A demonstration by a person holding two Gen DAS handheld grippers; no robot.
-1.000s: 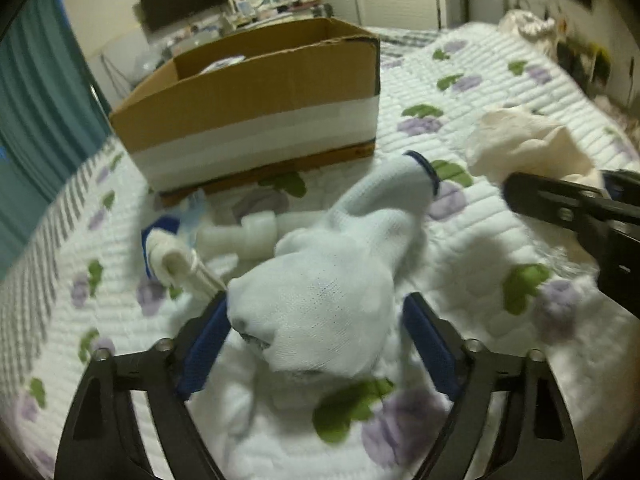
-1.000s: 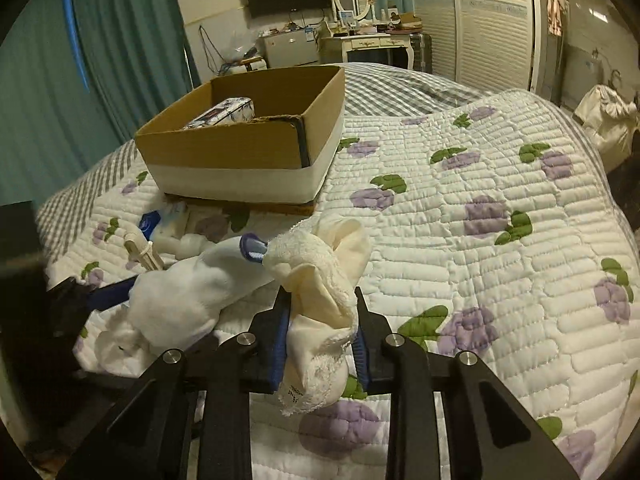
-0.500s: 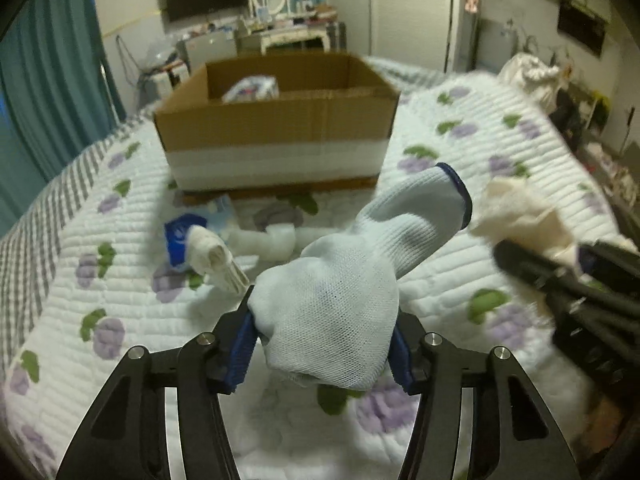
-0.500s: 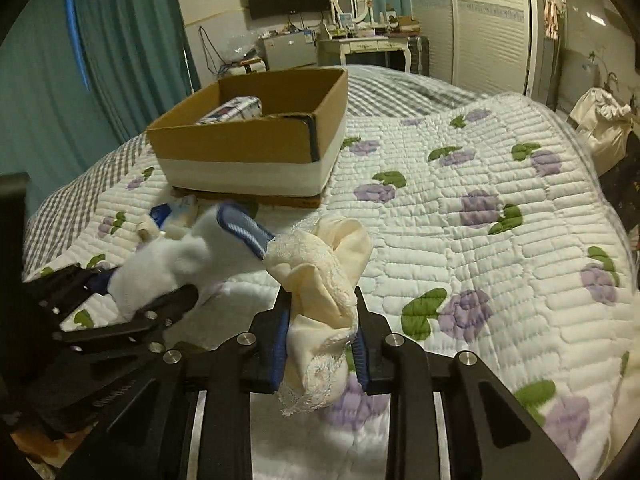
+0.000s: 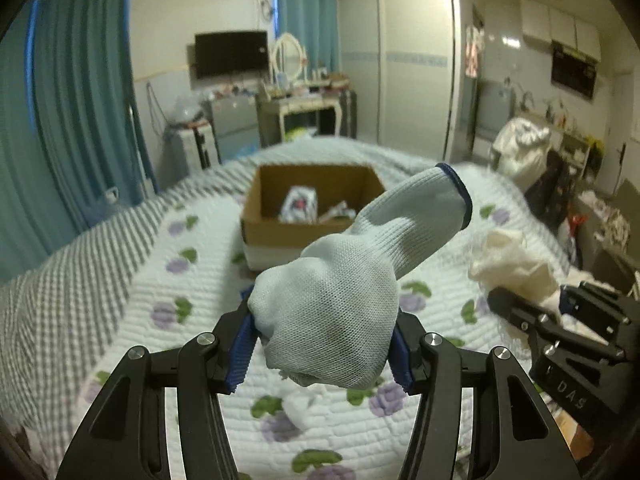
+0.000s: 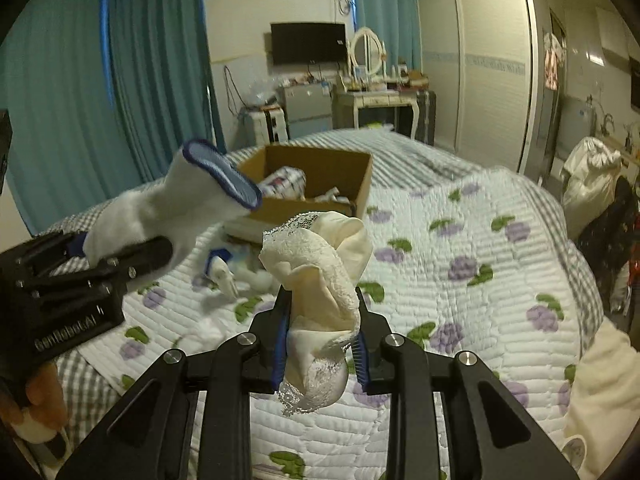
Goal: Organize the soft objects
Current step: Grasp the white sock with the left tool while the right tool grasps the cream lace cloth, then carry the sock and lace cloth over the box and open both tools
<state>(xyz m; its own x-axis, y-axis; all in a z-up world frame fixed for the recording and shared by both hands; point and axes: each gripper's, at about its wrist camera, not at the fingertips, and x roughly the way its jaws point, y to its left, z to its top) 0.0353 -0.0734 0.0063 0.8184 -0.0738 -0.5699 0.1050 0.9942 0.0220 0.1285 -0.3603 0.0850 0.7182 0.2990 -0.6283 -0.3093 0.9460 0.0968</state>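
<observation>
My left gripper (image 5: 322,354) is shut on a white knit glove with a blue cuff (image 5: 344,296) and holds it high above the bed; the glove also shows in the right wrist view (image 6: 168,216). My right gripper (image 6: 320,344) is shut on a cream lace-trimmed cloth (image 6: 320,276), also lifted; the cloth shows in the left wrist view (image 5: 512,266). An open cardboard box (image 5: 312,208) sits on the bed beyond both grippers, with a few items inside, and shows in the right wrist view too (image 6: 320,176).
The quilted floral bedspread (image 6: 480,264) fills the foreground. A white tube-like item with a blue part (image 6: 224,272) lies on the bed before the box. A white bag (image 6: 588,184) sits at the bed's right side. Curtains, dresser and wardrobe stand behind.
Both grippers have risen well above the bed with the glove and the cloth in them. The box now appears lower and farther away, with its inside visible.
</observation>
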